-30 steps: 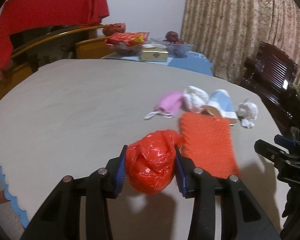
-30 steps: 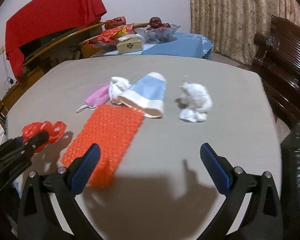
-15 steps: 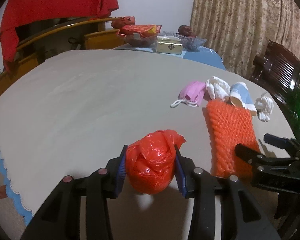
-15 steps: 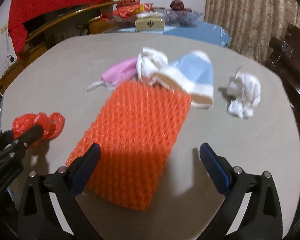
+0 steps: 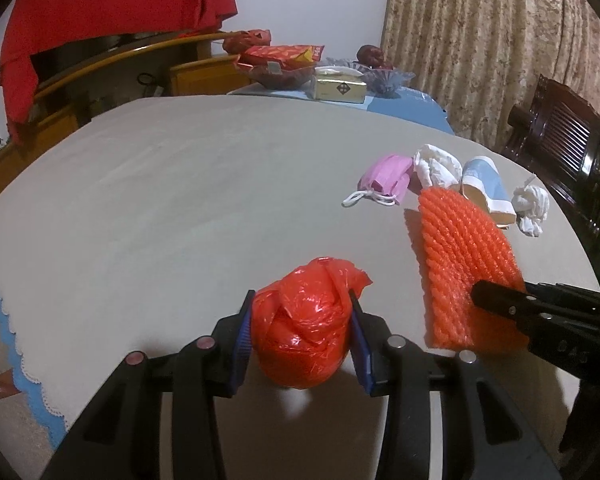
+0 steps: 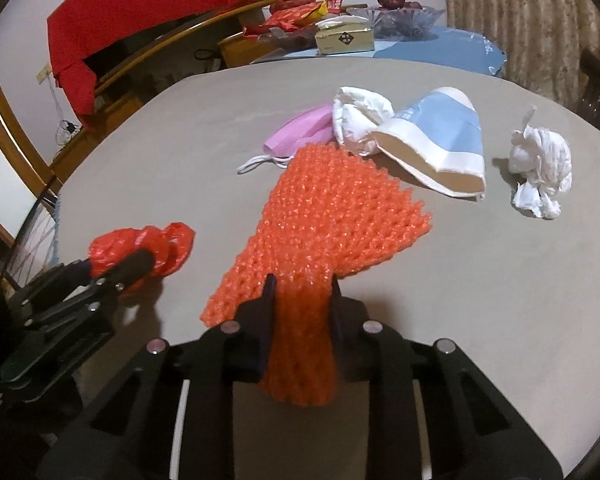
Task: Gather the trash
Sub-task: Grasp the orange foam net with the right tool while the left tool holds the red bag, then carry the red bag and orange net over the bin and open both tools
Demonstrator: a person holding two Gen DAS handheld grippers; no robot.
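Note:
My left gripper (image 5: 302, 332) is shut on a crumpled red plastic bag (image 5: 304, 332) and holds it just above the grey table (image 5: 180, 184); the bag also shows in the right wrist view (image 6: 140, 250). My right gripper (image 6: 302, 304) is shut on the near end of an orange foam net (image 6: 332, 216), whose far end lies on the table; the net also shows in the left wrist view (image 5: 464, 256). Beyond the net lie a pink face mask (image 6: 300, 136), a white wad (image 6: 360, 118), a blue and white paper cup (image 6: 440, 140) on its side and a crumpled white tissue (image 6: 540, 168).
A second table with a blue cloth (image 6: 440, 40) stands behind, with a tissue box (image 6: 344, 38), snack packs and a glass fruit bowl. A dark wooden chair (image 5: 560, 132) stands at the right. A red cloth (image 5: 100, 12) hangs at the back left.
My right gripper has moved forward onto the orange net and shut on its near end. My left gripper still holds the red bag and has turned a little to the left.

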